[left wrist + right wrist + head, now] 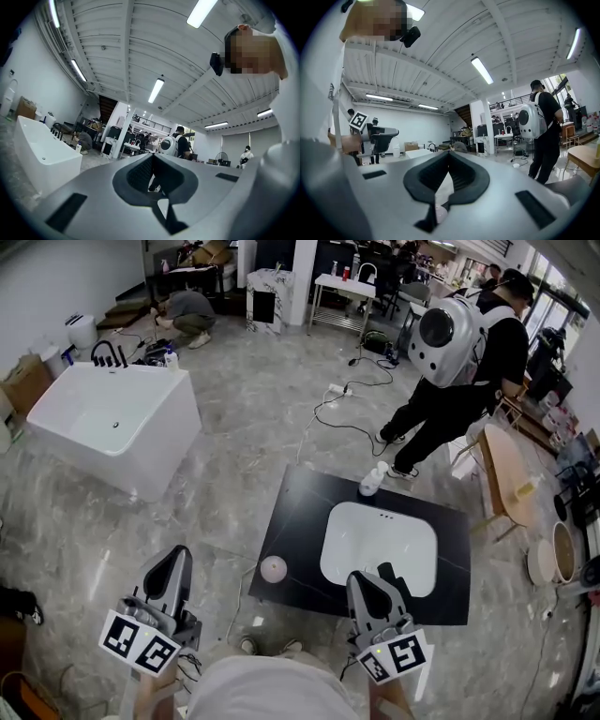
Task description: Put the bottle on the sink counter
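Left gripper (pixel 176 556), right gripper (pixel 362 580): closed, empty; open one before reaching small white plastic bottle (pixel 372 481) at black sink counter (pixel 298 514) far edge.

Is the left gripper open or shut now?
Shut. The left gripper shows its jaws touching at the tips, with nothing between them.

1. A black tabletop (pixel 300 521) is standing on the grey marbled floor (pixel 253 418), carrying a white sink basin (pixel 380 540) set into its middle.
2. A white bottle (pixel 373 480) is sitting at its far edge, just behind the basin.
3. A pale round object (pixel 273 569) is resting on its near left corner.
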